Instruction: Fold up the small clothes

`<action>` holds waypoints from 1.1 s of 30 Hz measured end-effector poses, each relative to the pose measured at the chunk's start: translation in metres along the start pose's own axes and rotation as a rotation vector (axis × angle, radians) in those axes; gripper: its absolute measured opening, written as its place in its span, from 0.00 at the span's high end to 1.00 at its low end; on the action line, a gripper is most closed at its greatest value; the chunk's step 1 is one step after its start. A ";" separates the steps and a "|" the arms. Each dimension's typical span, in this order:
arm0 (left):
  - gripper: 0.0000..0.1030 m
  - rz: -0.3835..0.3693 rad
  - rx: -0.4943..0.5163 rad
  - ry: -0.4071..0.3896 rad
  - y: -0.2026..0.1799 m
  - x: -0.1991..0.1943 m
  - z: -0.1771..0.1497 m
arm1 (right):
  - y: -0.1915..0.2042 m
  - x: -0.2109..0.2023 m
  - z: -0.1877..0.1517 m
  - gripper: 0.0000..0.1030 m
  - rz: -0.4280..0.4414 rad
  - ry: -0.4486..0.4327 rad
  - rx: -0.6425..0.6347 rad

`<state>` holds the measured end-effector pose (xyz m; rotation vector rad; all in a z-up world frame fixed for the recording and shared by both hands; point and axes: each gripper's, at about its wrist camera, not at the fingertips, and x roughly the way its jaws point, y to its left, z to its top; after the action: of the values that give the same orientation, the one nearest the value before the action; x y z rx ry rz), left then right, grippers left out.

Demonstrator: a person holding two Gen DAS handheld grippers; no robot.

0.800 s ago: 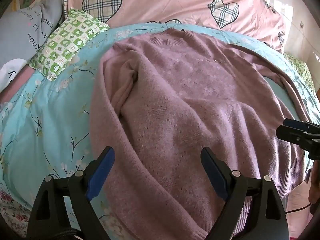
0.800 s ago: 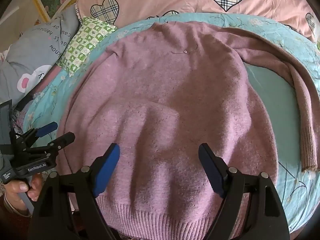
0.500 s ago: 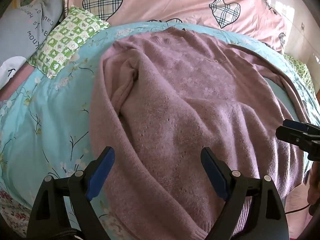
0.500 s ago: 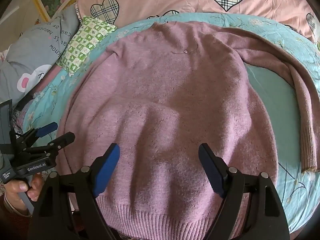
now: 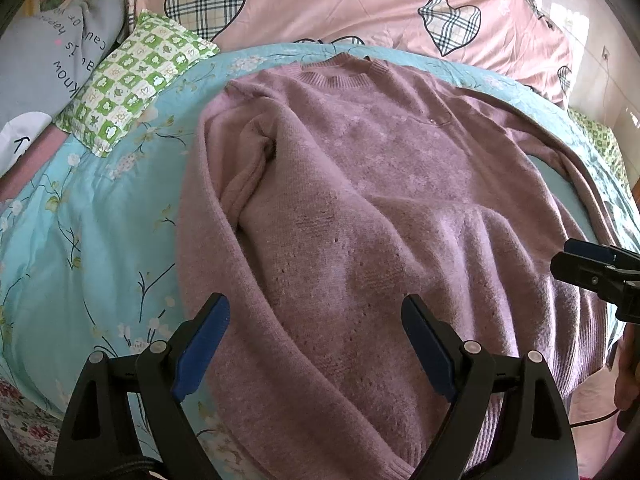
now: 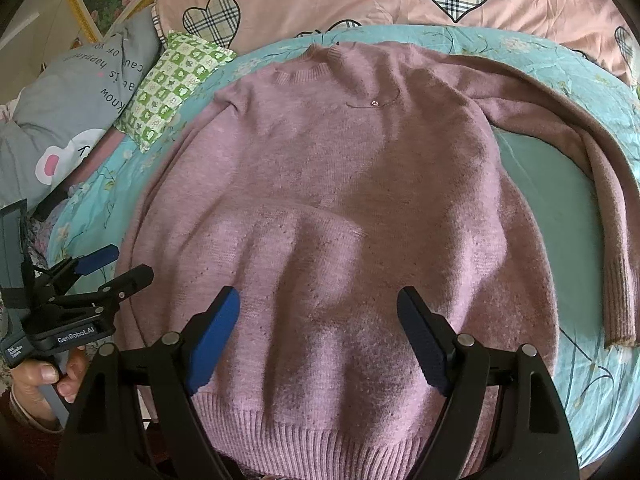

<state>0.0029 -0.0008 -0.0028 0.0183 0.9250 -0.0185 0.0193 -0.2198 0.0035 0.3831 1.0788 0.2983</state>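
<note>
Sweater: mauve knitted sweater (image 6: pixel 340 208) lies front-up on the bed (image 6: pixel 560 208), which is covered with a turquoise flowered sheet; the neck points toward the pillows and the ribbed hem is nearest the cameras.
Surface: soft wrinkles run across the lower body, and a small shiny ornament sits on the chest.
Sleeve on the right: sleeve (image 6: pixel 600 184) lies spread out from the body, curves down the sheet and ends in a ribbed cuff, with bare sheet between it and the body.
Sleeve on the left: other sleeve (image 5: pixel 224 216) runs down close along the body, with a fold at the armpit.
Left tool: left tool (image 5: pixel 316 344) hovers over the sweater's lower left side with its blue-padded fingers spread wide and nothing between them; in the right wrist view it shows at the left edge (image 6: pixel 114 266), held by a hand (image 6: pixel 48 376).
Right tool: right tool (image 6: pixel 318 338) hovers above the hem near the middle, fingers wide apart and holding nothing.
Surroundings: green checked pillow (image 5: pixel 132 80), grey printed pillow (image 6: pixel 80 96) and pink quilt with plaid hearts (image 5: pixel 340 4) lie beyond the neck.
</note>
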 end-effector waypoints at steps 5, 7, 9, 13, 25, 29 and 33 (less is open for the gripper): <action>0.14 -0.007 -0.006 0.002 0.000 0.003 -0.001 | 0.006 -0.004 0.000 0.21 -0.001 -0.002 -0.002; 0.14 -0.020 -0.017 0.002 0.002 0.002 -0.001 | 0.006 -0.004 0.001 0.21 -0.002 -0.002 0.000; 0.15 -0.025 -0.020 0.002 0.002 0.003 0.000 | 0.006 -0.004 0.002 0.21 -0.002 -0.001 -0.002; 0.15 -0.021 -0.024 0.003 0.002 0.003 0.000 | 0.006 -0.003 0.002 0.21 0.000 0.001 0.004; 0.15 -0.034 -0.014 -0.038 -0.003 0.001 0.002 | 0.007 -0.002 0.002 0.21 0.007 -0.003 0.022; 0.15 -0.022 -0.002 0.006 -0.002 0.002 0.002 | 0.006 0.002 0.002 0.21 0.011 -0.003 0.027; 0.15 -0.027 -0.008 0.006 -0.001 0.003 0.003 | 0.007 0.002 0.002 0.21 0.010 -0.003 0.027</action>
<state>0.0071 -0.0017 -0.0038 -0.0021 0.9317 -0.0398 0.0212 -0.2128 0.0062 0.4135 1.0787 0.2925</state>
